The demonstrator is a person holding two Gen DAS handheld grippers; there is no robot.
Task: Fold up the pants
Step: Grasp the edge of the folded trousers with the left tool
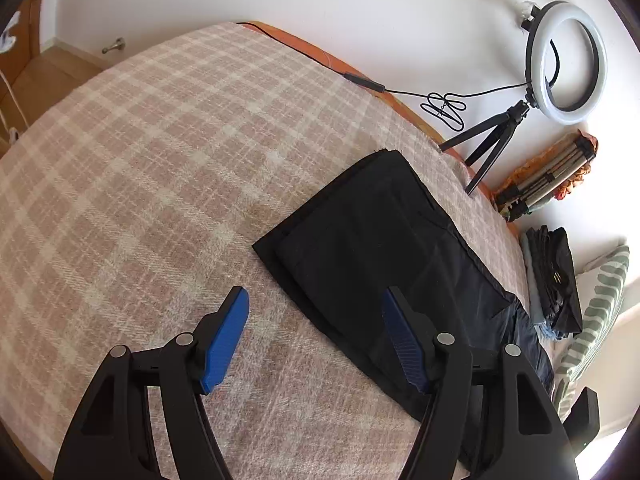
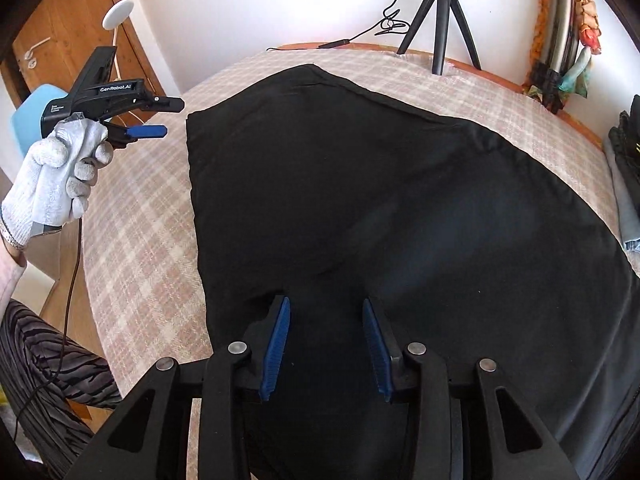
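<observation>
Black pants (image 1: 384,248) lie folded flat on the plaid bedcover (image 1: 152,168); in the right wrist view they (image 2: 400,184) fill the middle. My left gripper (image 1: 316,300) is open and empty, hovering above the pants' near left edge; it also shows in the right wrist view (image 2: 160,120), held by a gloved hand left of the pants. My right gripper (image 2: 325,306) is open over the pants' near part, with nothing between its blue pads (image 2: 276,344).
A ring light on a small tripod (image 1: 560,64) stands at the bed's far edge, with its cable (image 1: 360,80) along the edge. A stack of folded clothes (image 1: 556,280) and a striped pillow (image 1: 600,312) lie at the right. A wooden door (image 2: 72,32) is at the left.
</observation>
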